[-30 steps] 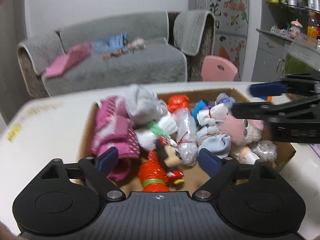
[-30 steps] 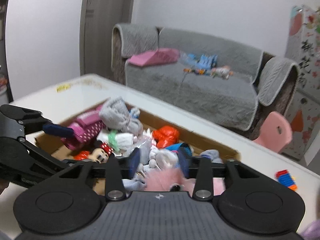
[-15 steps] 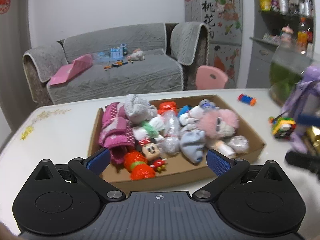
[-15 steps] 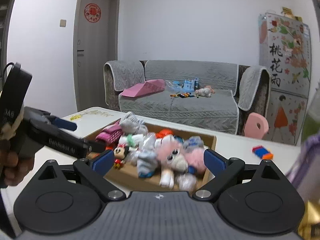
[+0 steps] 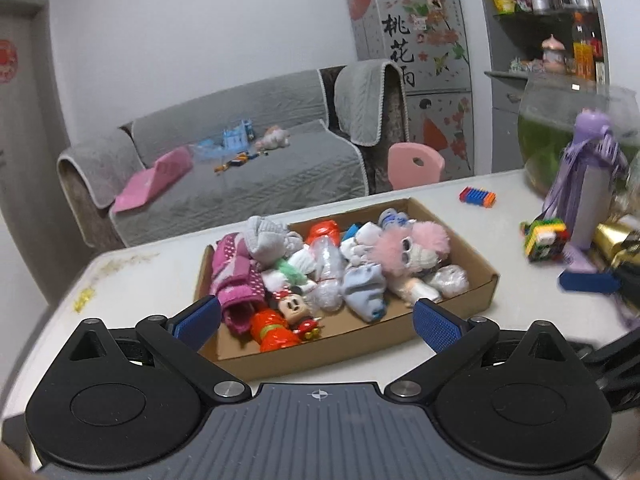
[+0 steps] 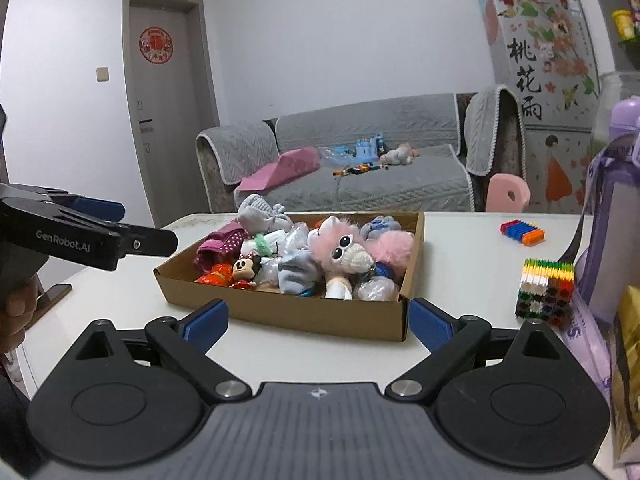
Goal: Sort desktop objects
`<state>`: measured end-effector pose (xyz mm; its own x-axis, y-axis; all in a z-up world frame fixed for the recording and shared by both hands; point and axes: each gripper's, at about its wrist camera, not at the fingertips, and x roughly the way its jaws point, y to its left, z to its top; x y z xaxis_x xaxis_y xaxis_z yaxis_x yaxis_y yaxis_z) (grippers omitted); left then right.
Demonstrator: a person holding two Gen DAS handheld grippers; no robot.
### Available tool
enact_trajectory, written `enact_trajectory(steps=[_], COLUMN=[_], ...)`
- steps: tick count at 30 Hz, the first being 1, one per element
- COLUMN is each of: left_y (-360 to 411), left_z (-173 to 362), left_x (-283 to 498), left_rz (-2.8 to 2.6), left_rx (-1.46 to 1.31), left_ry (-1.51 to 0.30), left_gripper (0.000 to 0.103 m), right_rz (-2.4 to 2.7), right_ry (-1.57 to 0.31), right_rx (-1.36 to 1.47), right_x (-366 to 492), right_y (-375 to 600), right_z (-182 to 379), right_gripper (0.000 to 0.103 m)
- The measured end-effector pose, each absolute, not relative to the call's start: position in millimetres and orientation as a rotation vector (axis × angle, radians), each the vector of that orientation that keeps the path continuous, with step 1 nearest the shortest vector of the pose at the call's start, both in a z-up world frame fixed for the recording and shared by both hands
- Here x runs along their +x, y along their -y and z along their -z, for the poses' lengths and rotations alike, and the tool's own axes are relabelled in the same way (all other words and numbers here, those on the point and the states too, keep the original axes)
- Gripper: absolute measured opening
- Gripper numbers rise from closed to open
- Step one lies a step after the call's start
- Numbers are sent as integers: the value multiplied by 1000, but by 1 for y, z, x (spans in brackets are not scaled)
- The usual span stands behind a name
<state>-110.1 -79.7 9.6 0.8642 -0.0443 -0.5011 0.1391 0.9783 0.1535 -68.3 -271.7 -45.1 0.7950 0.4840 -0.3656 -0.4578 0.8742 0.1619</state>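
Note:
A shallow cardboard box (image 5: 362, 342) (image 6: 320, 316) sits mid-table, full of small things: a pink plush toy (image 5: 412, 246) (image 6: 344, 248), a Minnie Mouse figure (image 5: 294, 308) (image 6: 245, 266), pink socks (image 5: 236, 276), a red wrapped item (image 5: 274, 330) and grey and blue socks. My left gripper (image 5: 316, 322) is open and empty, held back from the box's near edge; it also shows in the right wrist view (image 6: 120, 226). My right gripper (image 6: 318, 322) is open and empty, just short of the box's near right corner.
On the table right of the box lie a striped brick block (image 5: 478, 195) (image 6: 522, 233), a multicoloured block cube (image 6: 546, 292) (image 5: 546, 240), a purple bottle with a strap (image 5: 592, 184) (image 6: 612, 216) and a gold package (image 5: 618, 236). A grey sofa (image 5: 240, 176) stands behind.
Both grippers have pulled back from over the box to its near side. The right gripper has gone from nearly shut to open and has left the pink plush in the box.

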Motion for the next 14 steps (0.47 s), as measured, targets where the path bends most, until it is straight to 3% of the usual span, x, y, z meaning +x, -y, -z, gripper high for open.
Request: enact_trajectory(steps=[14], left_y=[84], left_z=[-18], left_x=[-101], left_rz=[104], left_rx=[214], left_ry=[-576], left_gripper=[103], right_rz=[-522], right_ry=[-406], right_rx=[28], right_x=[-81], right_y=[265], right_z=[54], right_gripper=[97])
